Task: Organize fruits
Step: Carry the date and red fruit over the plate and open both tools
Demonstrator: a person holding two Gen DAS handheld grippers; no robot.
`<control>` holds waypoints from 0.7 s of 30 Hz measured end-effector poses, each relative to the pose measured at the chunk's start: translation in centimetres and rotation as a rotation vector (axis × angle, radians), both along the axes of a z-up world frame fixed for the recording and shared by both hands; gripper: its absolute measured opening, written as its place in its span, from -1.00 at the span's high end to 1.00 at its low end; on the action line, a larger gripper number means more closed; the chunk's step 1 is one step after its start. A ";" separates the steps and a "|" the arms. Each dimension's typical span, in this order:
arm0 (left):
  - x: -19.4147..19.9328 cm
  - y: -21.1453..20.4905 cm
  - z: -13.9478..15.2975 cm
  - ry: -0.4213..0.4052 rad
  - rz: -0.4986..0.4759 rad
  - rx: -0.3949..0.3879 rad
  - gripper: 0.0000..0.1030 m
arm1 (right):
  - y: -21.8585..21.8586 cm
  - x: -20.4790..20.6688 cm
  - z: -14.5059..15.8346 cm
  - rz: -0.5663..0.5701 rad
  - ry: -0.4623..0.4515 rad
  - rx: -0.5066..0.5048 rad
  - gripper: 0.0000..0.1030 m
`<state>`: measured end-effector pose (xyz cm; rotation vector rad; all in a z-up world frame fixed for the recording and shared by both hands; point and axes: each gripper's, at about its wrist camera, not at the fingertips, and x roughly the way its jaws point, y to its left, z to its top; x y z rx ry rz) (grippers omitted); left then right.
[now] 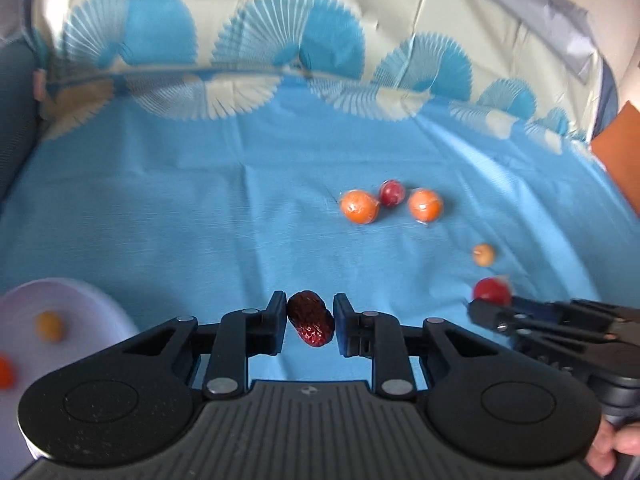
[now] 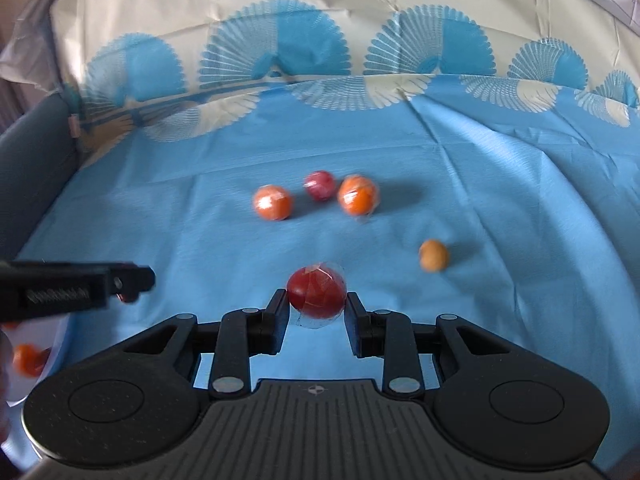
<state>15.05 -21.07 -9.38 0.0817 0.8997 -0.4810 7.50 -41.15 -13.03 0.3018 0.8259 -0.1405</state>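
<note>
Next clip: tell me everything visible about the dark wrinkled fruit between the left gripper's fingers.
The dried red date is dark maroon, oval, with glossy, deeply wrinkled skin. It sits tilted between the fingers of the left gripper, its upper end against the left finger and its lower end toward the right one, with the blue tablecloth behind it. Whether it is lifted or resting on the cloth cannot be told. In the right wrist view the gripper hides it.

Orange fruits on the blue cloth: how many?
2: one left of the far red fruit, one right of it. More orange pieces lie in the white plate.
</note>
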 end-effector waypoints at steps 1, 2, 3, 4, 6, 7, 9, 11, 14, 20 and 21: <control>-1.4 1.3 1.2 -0.010 0.002 0.003 0.48 | 0.8 -1.0 0.7 0.013 -0.005 0.004 0.39; -2.8 2.4 2.1 -0.022 0.002 0.004 0.48 | 1.8 -2.0 1.5 0.033 -0.010 0.009 0.39; -4.2 3.7 3.0 -0.034 0.006 0.003 0.48 | 2.8 -2.9 2.2 0.054 -0.016 0.014 0.39; -5.7 5.1 3.9 -0.039 0.014 0.005 0.48 | 3.9 -4.0 2.9 0.080 -0.020 0.019 0.39; -8.5 7.5 5.2 -0.042 0.033 0.002 0.48 | 6.2 -6.0 4.2 0.132 -0.022 0.033 0.39; -9.8 8.7 5.7 -0.042 0.045 -0.002 0.48 | 7.4 -7.0 4.9 0.158 -0.025 0.039 0.39; -12.0 10.9 6.8 -0.050 0.072 -0.007 0.48 | 9.8 -8.7 6.1 0.209 -0.037 0.046 0.39; -14.0 12.9 7.8 -0.068 0.099 -0.009 0.48 | 11.9 -10.3 7.2 0.247 -0.055 0.054 0.39; -16.3 15.3 9.0 -0.086 0.129 -0.018 0.48 | 14.6 -12.1 8.7 0.301 -0.075 0.062 0.39; -19.3 18.0 10.9 -0.131 0.158 -0.051 0.48 | 17.9 -14.4 11.1 0.388 -0.118 0.032 0.39; -19.6 18.2 11.1 -0.137 0.159 -0.056 0.48 | 18.2 -14.6 11.4 0.394 -0.124 0.028 0.39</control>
